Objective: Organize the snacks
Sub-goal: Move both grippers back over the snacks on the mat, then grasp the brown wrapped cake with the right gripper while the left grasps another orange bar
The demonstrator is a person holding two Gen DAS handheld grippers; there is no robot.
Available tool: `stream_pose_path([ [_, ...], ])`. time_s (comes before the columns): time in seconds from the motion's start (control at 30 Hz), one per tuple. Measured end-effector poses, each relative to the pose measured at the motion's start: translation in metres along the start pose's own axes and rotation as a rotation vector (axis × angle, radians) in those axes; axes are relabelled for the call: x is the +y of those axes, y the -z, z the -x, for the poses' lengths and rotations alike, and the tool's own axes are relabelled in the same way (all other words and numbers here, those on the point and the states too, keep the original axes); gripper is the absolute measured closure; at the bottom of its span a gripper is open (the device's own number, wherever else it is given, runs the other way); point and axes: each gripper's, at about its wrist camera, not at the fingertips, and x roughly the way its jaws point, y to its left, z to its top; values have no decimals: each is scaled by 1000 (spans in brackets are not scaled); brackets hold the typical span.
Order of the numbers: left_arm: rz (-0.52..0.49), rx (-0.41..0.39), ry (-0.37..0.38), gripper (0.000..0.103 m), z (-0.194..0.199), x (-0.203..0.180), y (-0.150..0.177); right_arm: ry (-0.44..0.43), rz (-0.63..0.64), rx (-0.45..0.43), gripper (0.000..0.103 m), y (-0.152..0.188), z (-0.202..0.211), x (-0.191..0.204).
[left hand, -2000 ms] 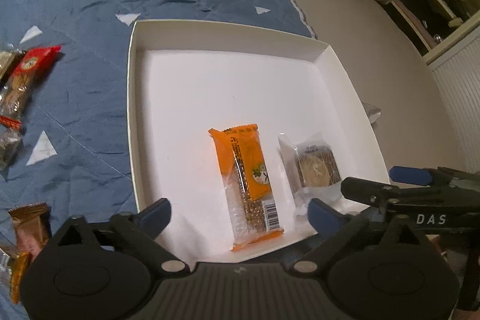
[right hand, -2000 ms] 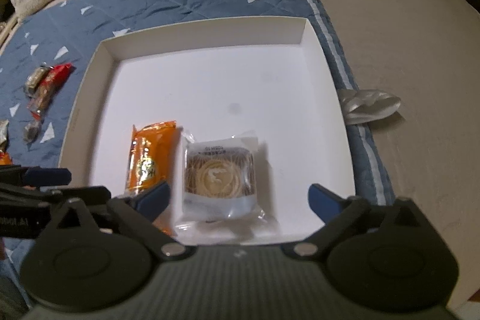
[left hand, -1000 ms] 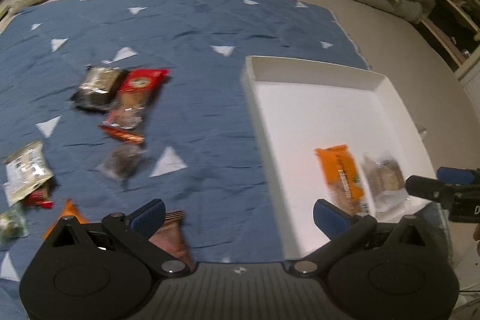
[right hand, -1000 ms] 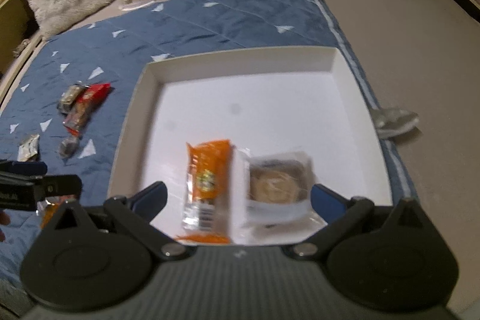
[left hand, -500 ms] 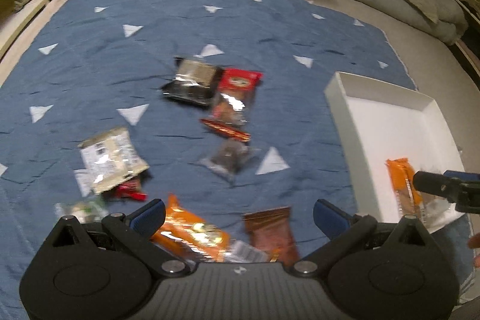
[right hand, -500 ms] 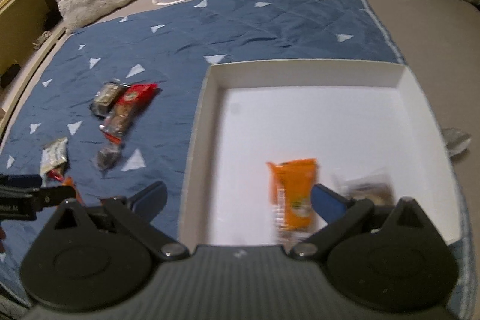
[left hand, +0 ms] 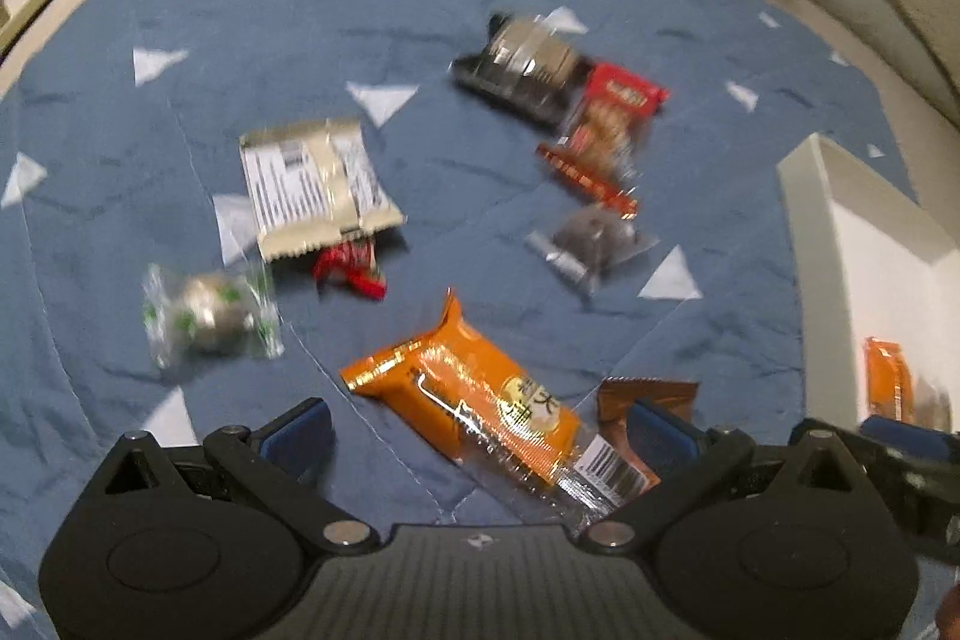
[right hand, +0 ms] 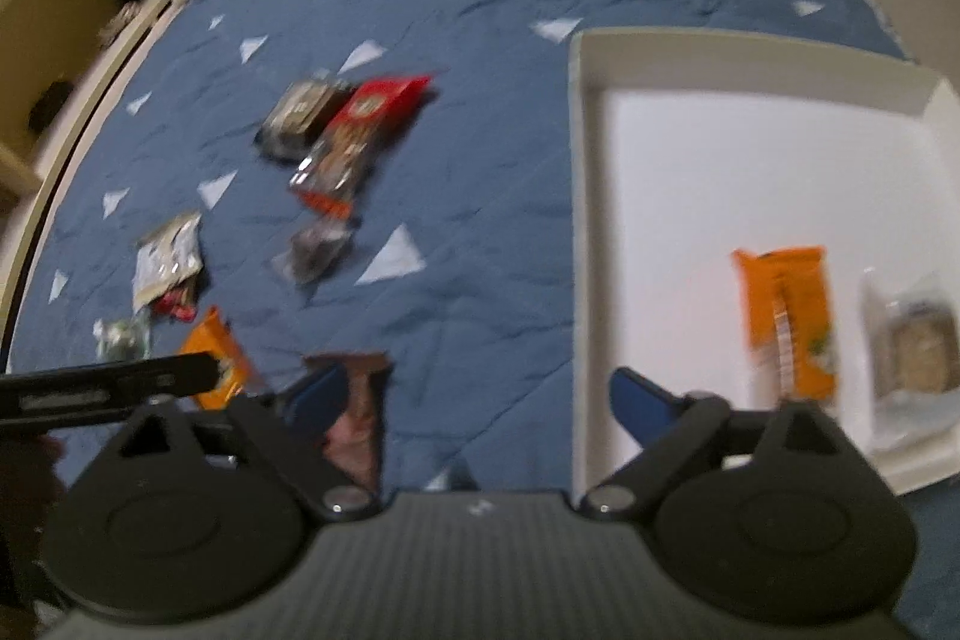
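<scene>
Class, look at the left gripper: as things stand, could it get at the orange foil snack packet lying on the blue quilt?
Probably yes. The left gripper is open, and the orange foil snack packet lies flat on the blue quilt just ahead, between its fingers, with nothing on top. A brown wrapper lies close beside it.

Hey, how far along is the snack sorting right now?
Early. Done: two snacks lie in the white box, an orange pack and a clear-wrapped cake. In hand: nothing; the left gripper is open over another orange pack on the blue mat, and the right gripper, jaws just narrowing, is empty near a brown pack. Left: about eight snacks on the mat.
</scene>
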Motion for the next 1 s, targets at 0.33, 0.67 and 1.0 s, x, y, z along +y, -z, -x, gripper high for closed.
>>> stream_pose_path([
  [0.33,-163,23,-103,0,-18,-28,17,23,99,14,28,0,-11,20],
  [0.67,-247,22,-149,0,-1,-10,45,-1,109,44,28,-7,-30,38],
  [1.0,-207,-14,-107,1,16,13,54,-54,120,108,28,5,-58,63],
])
